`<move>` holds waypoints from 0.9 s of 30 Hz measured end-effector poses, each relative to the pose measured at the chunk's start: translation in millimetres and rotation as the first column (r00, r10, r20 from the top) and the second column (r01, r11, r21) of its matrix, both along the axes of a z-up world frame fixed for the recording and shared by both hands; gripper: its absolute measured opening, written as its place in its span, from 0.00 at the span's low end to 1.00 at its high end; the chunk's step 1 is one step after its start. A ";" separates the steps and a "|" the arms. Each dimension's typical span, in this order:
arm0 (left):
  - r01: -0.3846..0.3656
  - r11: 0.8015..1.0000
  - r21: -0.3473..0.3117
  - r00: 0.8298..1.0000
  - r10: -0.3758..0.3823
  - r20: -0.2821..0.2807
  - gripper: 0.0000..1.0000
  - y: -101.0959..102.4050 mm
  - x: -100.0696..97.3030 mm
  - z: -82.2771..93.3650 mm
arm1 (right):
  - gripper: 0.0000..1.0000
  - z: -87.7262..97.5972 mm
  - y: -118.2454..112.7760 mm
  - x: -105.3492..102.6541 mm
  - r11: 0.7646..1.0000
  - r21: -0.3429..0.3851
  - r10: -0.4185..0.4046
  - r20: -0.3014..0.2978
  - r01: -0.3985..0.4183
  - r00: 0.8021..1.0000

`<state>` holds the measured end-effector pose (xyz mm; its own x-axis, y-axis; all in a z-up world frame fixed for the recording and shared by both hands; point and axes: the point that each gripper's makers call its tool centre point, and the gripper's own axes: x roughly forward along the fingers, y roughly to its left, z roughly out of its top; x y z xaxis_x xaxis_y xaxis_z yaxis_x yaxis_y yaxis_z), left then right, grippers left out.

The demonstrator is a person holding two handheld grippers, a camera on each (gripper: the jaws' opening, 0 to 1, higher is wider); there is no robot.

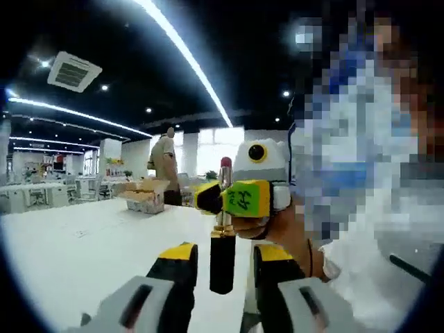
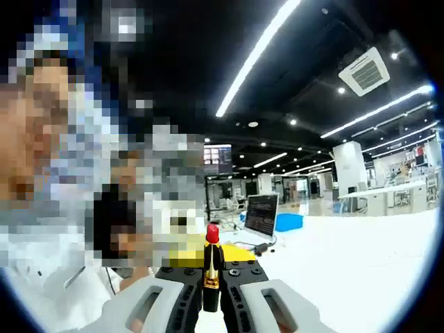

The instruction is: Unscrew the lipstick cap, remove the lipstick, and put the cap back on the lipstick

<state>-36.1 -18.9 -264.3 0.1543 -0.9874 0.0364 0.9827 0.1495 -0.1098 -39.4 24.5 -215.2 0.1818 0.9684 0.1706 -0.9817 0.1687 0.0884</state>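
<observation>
Right gripper view: lipstick [image 2: 211,267] clamped upright by right gripper [image 2: 211,291] at lower centre; left gripper [image 1: 220,274] jaws held apart around lipstick base [image 1: 222,263].

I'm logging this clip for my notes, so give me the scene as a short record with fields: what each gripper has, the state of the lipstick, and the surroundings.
right gripper: shut on the lipstick, held upright by its black base
lipstick state: cap off, red tip exposed above a gold collar
left gripper: jaws on either side of the lipstick's black base, contact unclear
cap: not identifiable
table: white
laptop: open, on the table behind the lipstick
cardboard box: on the table, far side
person in background: standing beyond the cardboard box
</observation>
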 end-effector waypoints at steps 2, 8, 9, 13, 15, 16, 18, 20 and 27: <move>0.146 0.988 -0.058 0.983 -0.151 -0.100 0.38 -1.8 -19.7 4.0 | 0.06 4.7 1.5 -8.6 0.998 0.031 0.056 -0.018 -0.055 0.998; 0.243 0.966 -0.091 0.961 -0.252 -0.111 0.33 -4.1 -38.2 8.8 | 0.06 9.9 6.9 -26.7 0.983 0.080 0.172 -0.057 -0.167 0.983; 0.245 0.966 -0.083 0.961 -0.253 -0.107 0.31 -4.1 -39.0 7.6 | 0.06 10.2 7.2 -28.0 0.981 0.083 0.179 -0.061 -0.174 0.982; 0.264 0.960 -0.094 0.955 -0.274 -0.114 0.26 -3.4 -42.6 8.2 | 0.06 8.9 9.4 -33.6 0.979 0.067 0.195 -0.053 -0.191 0.979; 0.276 0.956 -0.098 0.951 -0.287 -0.113 0.21 -2.7 -45.0 8.8 | 0.06 8.5 10.0 -34.5 0.978 0.065 0.200 -0.053 -0.196 0.978; 0.278 0.955 -0.099 0.951 -0.288 -0.112 0.20 -2.3 -45.8 8.7 | 0.06 8.0 10.2 -34.5 0.979 0.063 0.200 -0.054 -0.196 0.978; 0.275 0.956 -0.101 0.951 -0.286 -0.119 0.17 -1.4 -46.2 8.0 | 0.06 6.9 10.4 -36.0 0.978 0.056 0.205 -0.053 -0.202 0.977; 0.297 0.949 -0.102 0.944 -0.308 -0.121 0.14 0.1 -51.4 7.9 | 0.06 5.6 10.6 -34.7 0.980 0.048 0.198 -0.048 -0.195 0.979; 0.251 0.965 -0.079 0.963 -0.257 -0.084 0.13 1.2 -48.0 10.0 | 0.06 7.2 6.9 -31.0 0.981 0.059 0.187 -0.045 -0.184 0.981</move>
